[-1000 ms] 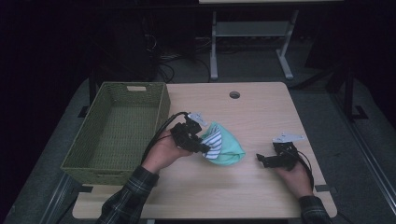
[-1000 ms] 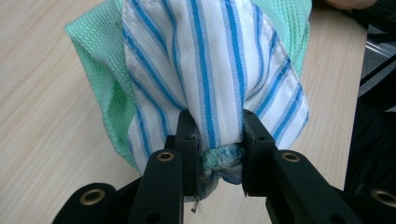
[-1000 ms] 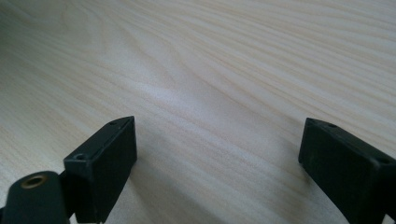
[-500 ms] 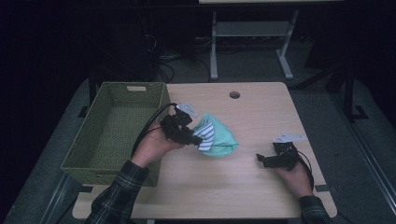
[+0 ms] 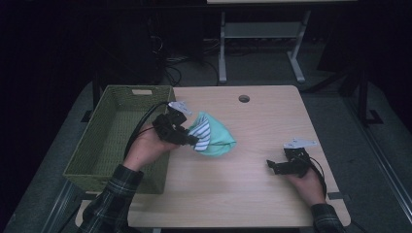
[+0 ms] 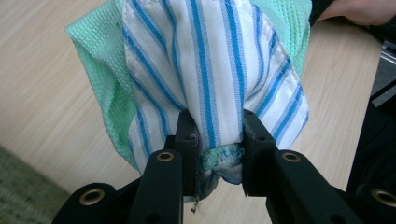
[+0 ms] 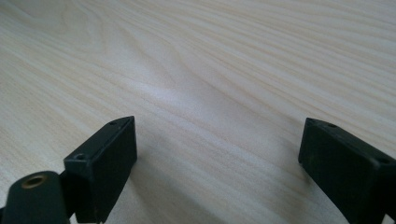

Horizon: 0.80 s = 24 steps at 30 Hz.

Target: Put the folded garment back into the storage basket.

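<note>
Striped-and-green cloth point(image 6: 219, 70) bunched over the wooden table point(image 5: 252, 184), beside the wicker basket point(image 5: 97, 145) | our left gripper point(image 6: 217, 135) clamps it | our right gripper point(image 7: 217, 154) gapes empty.

Mint cloth point(image 5: 216, 138) (blue-striped white lining).

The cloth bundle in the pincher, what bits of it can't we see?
- Cloth bundle: its top is cut off by the upper edge of the left gripper view.
- Its pinched end sits between the jaws of the left gripper, which hide part of it.
- High view: the bundle is too small to count its cloths; the gripper covers its near side.
</note>
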### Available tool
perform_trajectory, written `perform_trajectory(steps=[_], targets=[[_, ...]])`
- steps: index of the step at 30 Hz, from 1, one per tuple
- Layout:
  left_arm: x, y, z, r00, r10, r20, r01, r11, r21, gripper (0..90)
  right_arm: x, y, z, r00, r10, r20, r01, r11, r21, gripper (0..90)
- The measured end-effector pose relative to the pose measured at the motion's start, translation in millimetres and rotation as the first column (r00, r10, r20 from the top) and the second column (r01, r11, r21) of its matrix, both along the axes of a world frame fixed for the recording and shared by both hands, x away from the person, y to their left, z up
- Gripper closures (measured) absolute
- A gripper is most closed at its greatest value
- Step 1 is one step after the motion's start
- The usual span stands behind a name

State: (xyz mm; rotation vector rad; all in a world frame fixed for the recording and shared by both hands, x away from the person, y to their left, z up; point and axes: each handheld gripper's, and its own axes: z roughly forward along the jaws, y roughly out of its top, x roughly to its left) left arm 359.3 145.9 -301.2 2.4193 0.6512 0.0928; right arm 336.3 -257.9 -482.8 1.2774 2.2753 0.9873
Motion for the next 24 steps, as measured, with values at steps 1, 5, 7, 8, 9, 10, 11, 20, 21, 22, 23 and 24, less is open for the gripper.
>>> perform_trajectory(steps=[1, 5, 7, 8, 9, 10, 11, 20, 21, 22, 23, 24], targets=[[-0.2, 2.5, 0.7, 0.9999, 0.013, 0.002, -0.013, 0.9999, -0.006, 72.2, 0.0, 0.0, 0.0, 1.0000, 0.000, 0.000, 0.000, 1.0000, 0.000, 10.9], [0.5, 15.1, 5.5, 0.9993, 0.036, 0.010, -0.036, 0.9994, -0.001, 72.1, 0.0, 0.0, 0.0, 1.0000, -0.003, 0.000, 0.003, 1.0000, 0.001, 10.9], [1.0, 21.3, 7.3, 0.9987, 0.050, 0.014, -0.050, 0.9988, -0.001, 72.1, 0.1, -0.1, -0.1, 1.0000, -0.003, 0.001, 0.003, 1.0000, 0.000, 10.9], [1.1, 24.1, 8.0, 0.9983, 0.057, 0.013, -0.057, 0.9984, 0.000, 72.1, 0.1, -0.1, 0.0, 1.0000, -0.003, 0.001, 0.003, 1.0000, 0.000, 10.9], [1.3, 27.5, 8.8, 0.9977, 0.065, 0.015, -0.065, 0.9978, 0.004, 72.1, 0.1, -0.1, -0.1, 1.0000, -0.003, 0.001, 0.003, 1.0000, 0.000, 10.9], [1.2, 29.6, 9.3, 0.9973, 0.071, 0.016, -0.072, 0.9974, 0.003, 72.1, 0.1, -0.1, 0.0, 1.0000, -0.003, 0.001, 0.003, 1.0000, 0.000, 10.9], [1.4, 33.3, 10.3, 0.9967, 0.080, 0.015, -0.080, 0.9968, 0.005, 72.1, 0.1, -0.1, 0.0, 1.0000, -0.003, 0.001, 0.003, 1.0000, 0.000, 10.9], [2.3, 60.1, 12.6, 0.9866, 0.161, 0.029, -0.161, 0.9868, 0.013, 72.1, 1.0, -0.2, -0.3, 0.9999, -0.015, -0.002, 0.015, 0.9999, -0.004, 7.7], [2.5, 63.1, 12.9, 0.9851, 0.169, 0.031, -0.170, 0.9854, 0.017, 72.1, 1.0, -0.2, -0.3, 0.9999, -0.015, -0.002, 0.015, 0.9999, -0.004, 7.7], [2.8, 66.3, 13.1, 0.9840, 0.175, 0.033, -0.176, 0.9842, 0.019, 72.1, 1.2, 0.0, -0.4, 0.9998, -0.021, -0.005, 0.021, 0.9998, -0.005, 6.0], [2.8, 69.4, 13.2, 0.9822, 0.185, 0.033, -0.185, 0.9825, 0.016, 72.1, 1.7, 0.0, -0.6, 0.9996, -0.026, -0.010, 0.026, 0.9996, -0.009, 3.5], [3.1, 73.6, 13.5, 0.9804, 0.194, 0.033, -0.195, 0.9807, 0.016, 72.0, 2.2, 0.2, -0.8, 0.9995, -0.029, -0.017, 0.028, 0.9995, -0.012, 2.5]])
